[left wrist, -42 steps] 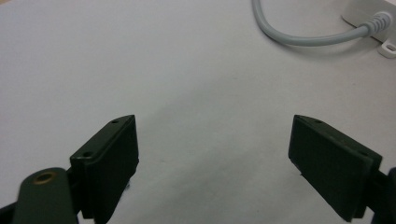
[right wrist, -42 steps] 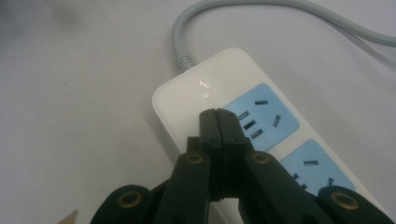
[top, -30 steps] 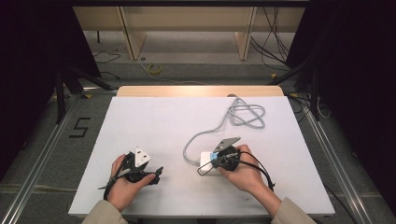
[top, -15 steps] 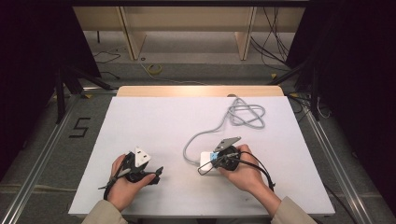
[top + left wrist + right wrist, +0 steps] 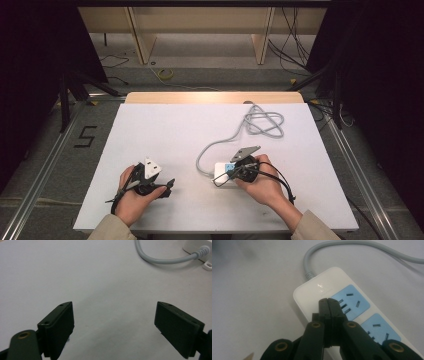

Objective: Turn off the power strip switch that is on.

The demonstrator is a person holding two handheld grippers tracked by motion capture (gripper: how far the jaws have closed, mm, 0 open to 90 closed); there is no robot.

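A white power strip (image 5: 332, 296) with blue socket faces (image 5: 351, 302) lies on the white table near its front edge, and is seen as a power strip (image 5: 223, 172) in the high view. Its grey cable (image 5: 260, 122) runs back to a loose coil. My right gripper (image 5: 328, 301) is shut with nothing between its jaws, tips just over the strip's first socket. My right gripper (image 5: 232, 171) sits in the person's hand over the strip. My left gripper (image 5: 113, 320) is open above bare table. It shows as the left gripper (image 5: 170, 184) at the front left.
The white table top (image 5: 165, 130) spreads wide behind both hands. A wooden strip (image 5: 210, 97) runs along its far edge. Beyond lie the floor, cables and shelf legs. The strip's cable (image 5: 160, 258) crosses the upper right of the left gripper view.
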